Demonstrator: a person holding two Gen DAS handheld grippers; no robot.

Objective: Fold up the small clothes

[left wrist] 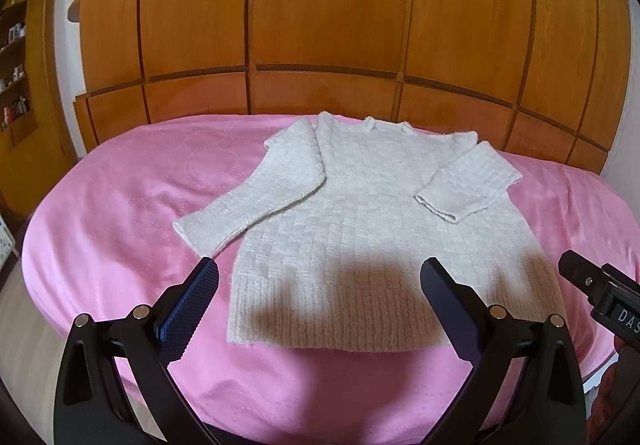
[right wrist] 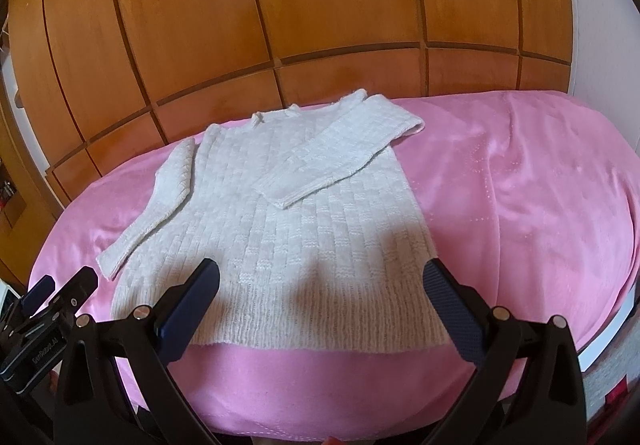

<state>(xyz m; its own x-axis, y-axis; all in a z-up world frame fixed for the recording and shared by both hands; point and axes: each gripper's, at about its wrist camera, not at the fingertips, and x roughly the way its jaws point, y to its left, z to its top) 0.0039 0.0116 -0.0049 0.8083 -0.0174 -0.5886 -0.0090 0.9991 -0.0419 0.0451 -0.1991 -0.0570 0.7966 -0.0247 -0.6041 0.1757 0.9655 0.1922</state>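
Note:
A small white knitted sweater (left wrist: pixel 360 205) (right wrist: pixel 288 221) lies flat on the pink bedspread, neck away from me, hem nearest. Its right sleeve (left wrist: pixel 468 185) (right wrist: pixel 340 157) is folded inward over the body. Its left sleeve (left wrist: pixel 256 197) (right wrist: pixel 156 205) stretches out to the side on the pink cover. My left gripper (left wrist: pixel 320 285) hovers open above the hem's left part, nothing between its fingers. My right gripper (right wrist: pixel 320 285) is open too, over the hem's right part. The right gripper's tip shows at the left wrist view's right edge (left wrist: pixel 592 285); the left gripper shows at the right wrist view's lower left (right wrist: pixel 48 317).
The pink bedspread (left wrist: pixel 120 205) (right wrist: pixel 520 205) covers a bed with bare cover on both sides of the sweater. A wooden panelled wardrobe (left wrist: pixel 320 25) (right wrist: pixel 280 5) stands just behind the bed. Shelves with small items (left wrist: pixel 14 77) are at far left.

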